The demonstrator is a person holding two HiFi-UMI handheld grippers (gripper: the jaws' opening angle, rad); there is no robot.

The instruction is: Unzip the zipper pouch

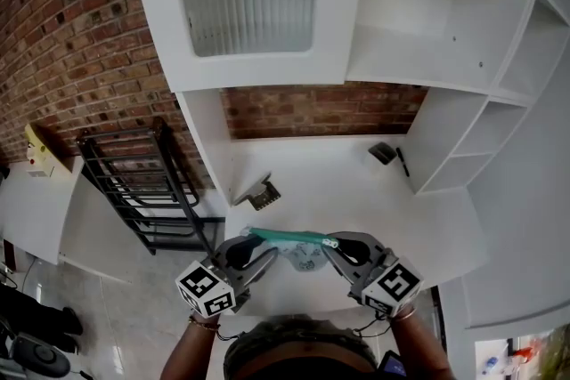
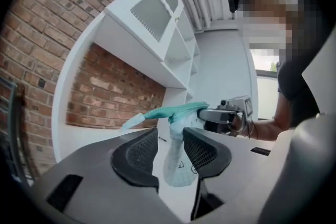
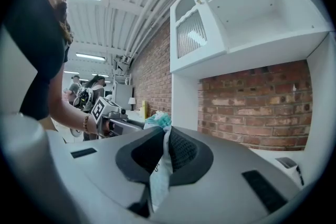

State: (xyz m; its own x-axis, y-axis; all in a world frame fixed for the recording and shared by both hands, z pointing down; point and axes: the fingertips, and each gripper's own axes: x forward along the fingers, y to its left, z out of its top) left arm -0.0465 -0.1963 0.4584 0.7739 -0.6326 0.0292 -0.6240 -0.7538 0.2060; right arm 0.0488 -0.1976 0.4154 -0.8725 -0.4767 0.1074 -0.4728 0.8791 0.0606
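A pale, see-through zipper pouch with a teal zipper strip hangs between my two grippers above the white desk. My left gripper is at the strip's left end. In the left gripper view the pouch droops between the jaws with a gap beside it, so my left gripper stands open around it. My right gripper is shut on the pouch's right end. The right gripper view shows the fabric pinched flat between the pads of my right gripper.
On the desk lie a small metal bracket, a black block and a pen. White shelves rise at the right, a cabinet overhangs the desk, and a black rack stands at the left.
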